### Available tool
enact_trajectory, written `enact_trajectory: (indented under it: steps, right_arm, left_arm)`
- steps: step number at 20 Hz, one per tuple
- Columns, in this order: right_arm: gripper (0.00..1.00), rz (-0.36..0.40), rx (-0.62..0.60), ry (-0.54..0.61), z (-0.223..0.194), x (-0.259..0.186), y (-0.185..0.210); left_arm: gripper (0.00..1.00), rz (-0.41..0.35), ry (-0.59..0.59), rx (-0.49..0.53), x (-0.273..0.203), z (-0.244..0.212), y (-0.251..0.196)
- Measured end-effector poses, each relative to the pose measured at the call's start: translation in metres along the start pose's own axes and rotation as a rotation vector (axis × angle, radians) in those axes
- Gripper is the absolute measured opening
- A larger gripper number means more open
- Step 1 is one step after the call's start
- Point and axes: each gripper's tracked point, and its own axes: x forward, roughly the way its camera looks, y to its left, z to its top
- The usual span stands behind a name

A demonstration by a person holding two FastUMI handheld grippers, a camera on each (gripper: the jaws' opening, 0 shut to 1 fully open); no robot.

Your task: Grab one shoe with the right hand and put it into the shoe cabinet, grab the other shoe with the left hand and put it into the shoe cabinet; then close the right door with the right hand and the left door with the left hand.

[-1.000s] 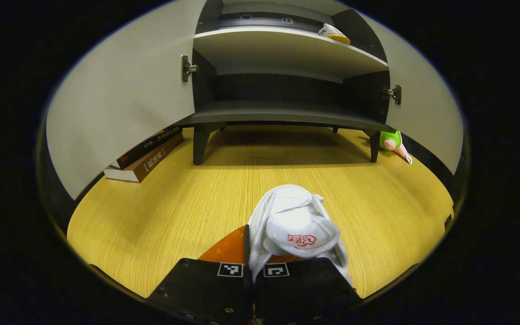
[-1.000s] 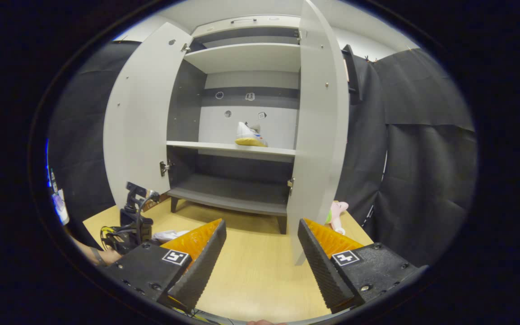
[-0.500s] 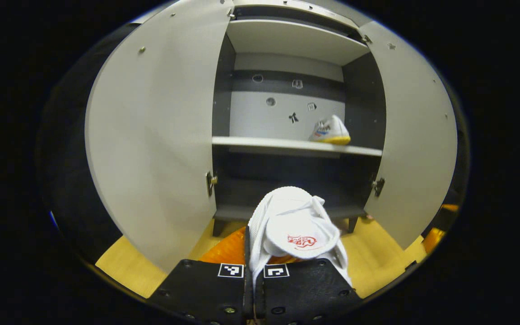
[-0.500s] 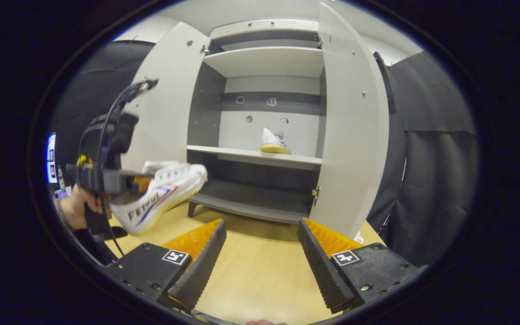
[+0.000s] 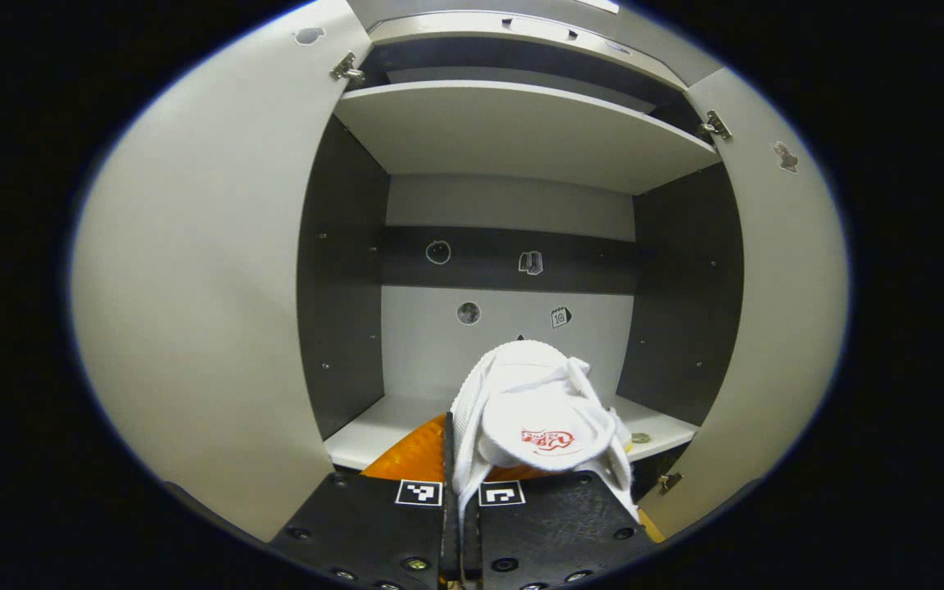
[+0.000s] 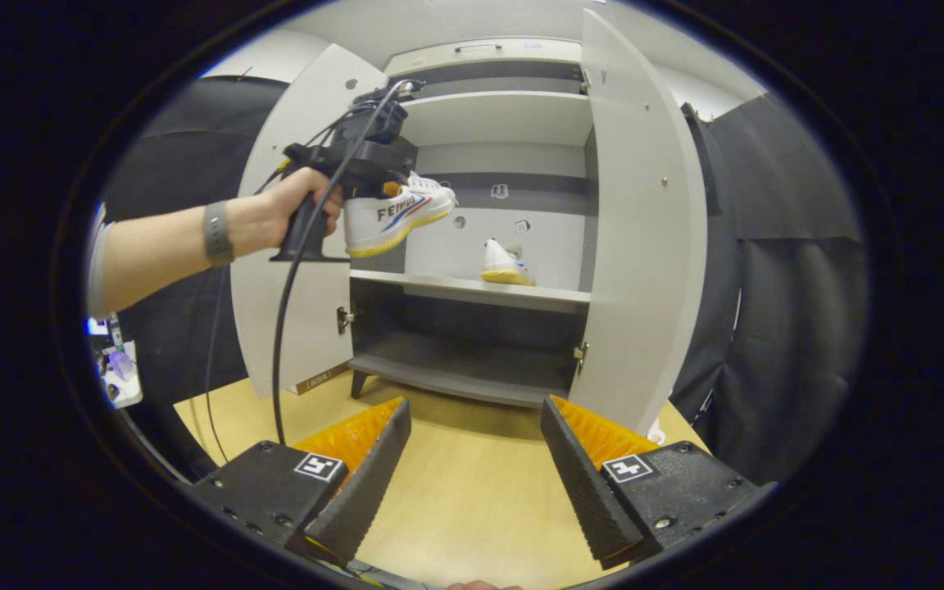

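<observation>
A wood-grain tabletop [image 6: 472, 500] spreads pale and bare in the right gripper view. Black cloth [image 6: 775, 328] hangs along its right side, well back from the near edge. Past the table's left edge sits a small cluttered white surface [image 6: 120, 373], its items too small to make out.

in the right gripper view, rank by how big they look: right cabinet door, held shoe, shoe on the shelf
1. right cabinet door
2. held shoe
3. shoe on the shelf; it sits farther back, so true sizes may match.
</observation>
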Motion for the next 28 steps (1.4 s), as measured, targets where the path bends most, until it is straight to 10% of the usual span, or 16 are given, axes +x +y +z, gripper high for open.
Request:
enact_trajectory:
  steps: [8,18,19,20,24,26,28]
  right_arm:
    - [1.00,-0.087,0.041,0.011,-0.005,-0.003,-0.033]
    - [1.00,-0.127,0.040,0.036,-0.012,-0.005,-0.047]
    - [1.00,-0.126,0.040,0.034,-0.012,-0.004,-0.047]
    - [1.00,-0.124,0.038,0.032,-0.011,-0.003,-0.047]
    - [1.00,-0.128,0.029,0.024,-0.009,-0.003,-0.048]
    - [1.00,-0.126,0.031,0.029,-0.011,-0.004,-0.048]
    - [1.00,-0.119,0.032,0.024,-0.010,-0.004,-0.045]
  left_arm:
    - [0.02,0.050,0.237,0.039,0.112,-0.040,0.005]
    - [0.02,0.084,0.496,0.004,0.149,-0.095,0.011]
    - [0.13,0.087,0.522,-0.004,0.149,-0.099,0.014]
    - [0.02,0.087,0.543,-0.032,0.151,-0.101,0.014]
    - [0.14,0.034,0.570,-0.095,0.148,-0.102,0.005]
    - [0.43,0.015,0.563,-0.087,0.142,-0.097,0.000]
    - [0.40,-0.003,0.548,-0.061,0.134,-0.092,-0.001]
